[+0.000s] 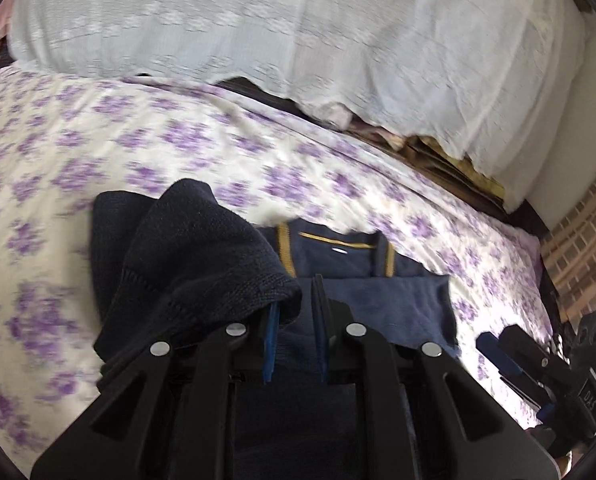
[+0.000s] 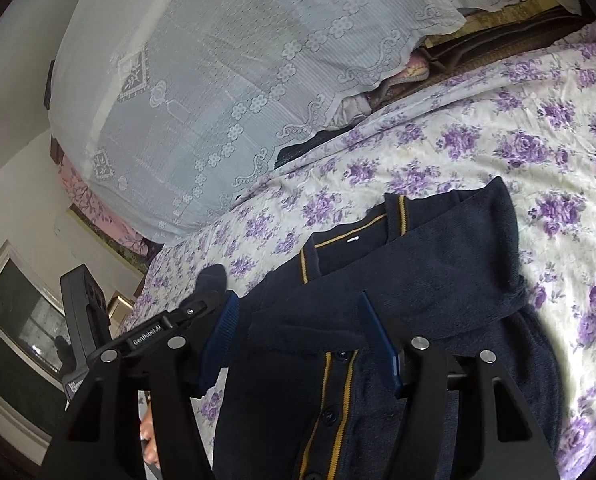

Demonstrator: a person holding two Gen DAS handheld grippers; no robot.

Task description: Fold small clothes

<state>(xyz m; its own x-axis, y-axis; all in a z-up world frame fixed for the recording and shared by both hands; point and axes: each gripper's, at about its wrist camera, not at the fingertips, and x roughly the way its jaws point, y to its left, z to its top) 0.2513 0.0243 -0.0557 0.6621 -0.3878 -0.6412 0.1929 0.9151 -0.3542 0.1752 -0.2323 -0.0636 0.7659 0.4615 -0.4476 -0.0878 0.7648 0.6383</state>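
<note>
Above cardigan (image 2: 397,280), right tongs (image 2: 301,344) spread

We saw the purple-flowered white bedsheet (image 1: 78,152) smeared by motion blur in the left wrist view, its blossoms unreadable. A dark navy knitted sleeve (image 1: 202,248) draped over the left gripper (image 1: 296,300), hiding one blue fingertip. The navy cardigan with mustard trim (image 2: 397,280) was cut off by the lower edge of the right wrist view. A white lace cover (image 2: 226,80) concealed whatever lay stacked beneath it. Whether the left gripper pinched the sleeve, we could not tell. The right gripper (image 1: 493,348) was partly cropped at the frame edge.
</note>
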